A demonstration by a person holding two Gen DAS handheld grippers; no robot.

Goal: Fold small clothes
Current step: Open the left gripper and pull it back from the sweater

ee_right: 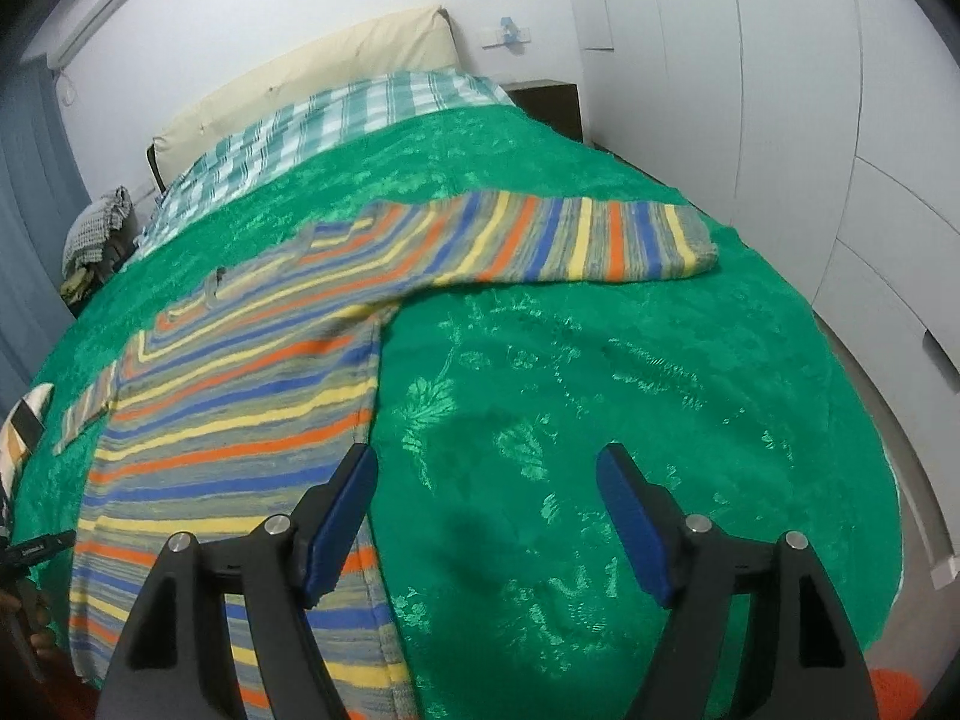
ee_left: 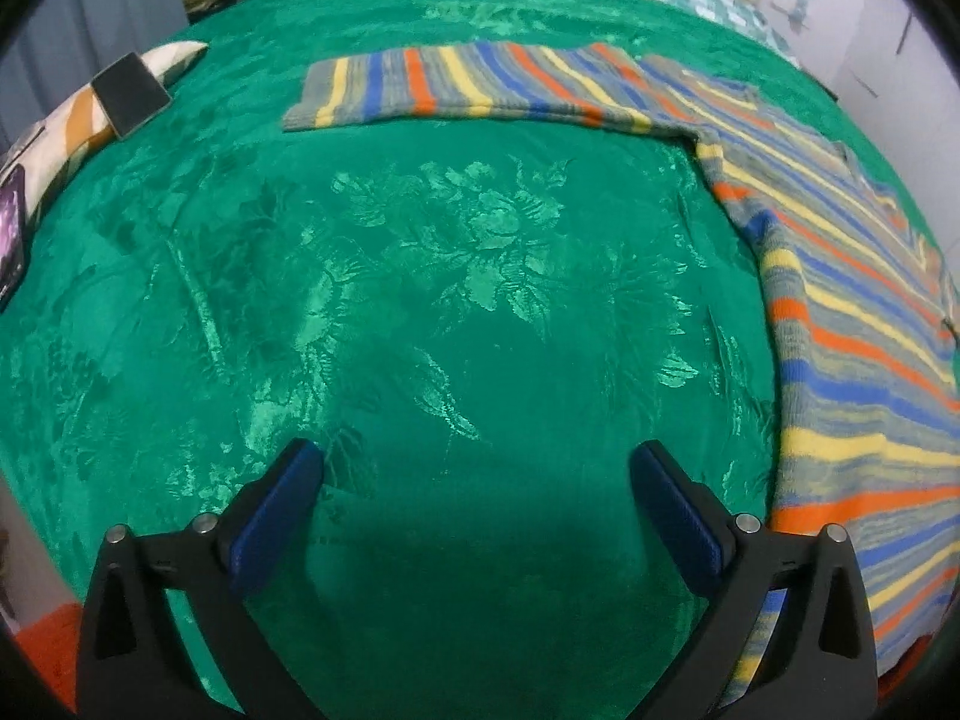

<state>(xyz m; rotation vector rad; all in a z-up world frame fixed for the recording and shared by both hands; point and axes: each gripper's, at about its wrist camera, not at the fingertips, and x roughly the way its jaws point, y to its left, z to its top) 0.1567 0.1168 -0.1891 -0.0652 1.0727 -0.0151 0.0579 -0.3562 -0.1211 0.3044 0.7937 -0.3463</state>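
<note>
A striped sweater in grey, blue, yellow and orange lies flat on a green floral blanket (ee_left: 420, 270). In the left wrist view its body (ee_left: 858, 360) is at the right and one sleeve (ee_left: 456, 87) stretches left. In the right wrist view the body (ee_right: 240, 420) is at the left and the other sleeve (ee_right: 570, 240) stretches right. My left gripper (ee_left: 477, 462) is open and empty above the blanket, left of the sweater's body. My right gripper (ee_right: 489, 468) is open and empty, its left finger (ee_right: 342, 510) over the sweater's right edge.
The blanket (ee_right: 600, 420) covers a bed with a checked sheet (ee_right: 324, 126) and a cream headboard cushion (ee_right: 312, 66). A patterned pillow (ee_left: 90, 114) with a dark phone-like object (ee_left: 131, 93) on it lies at the left. White wardrobe doors (ee_right: 810, 120) stand at the right.
</note>
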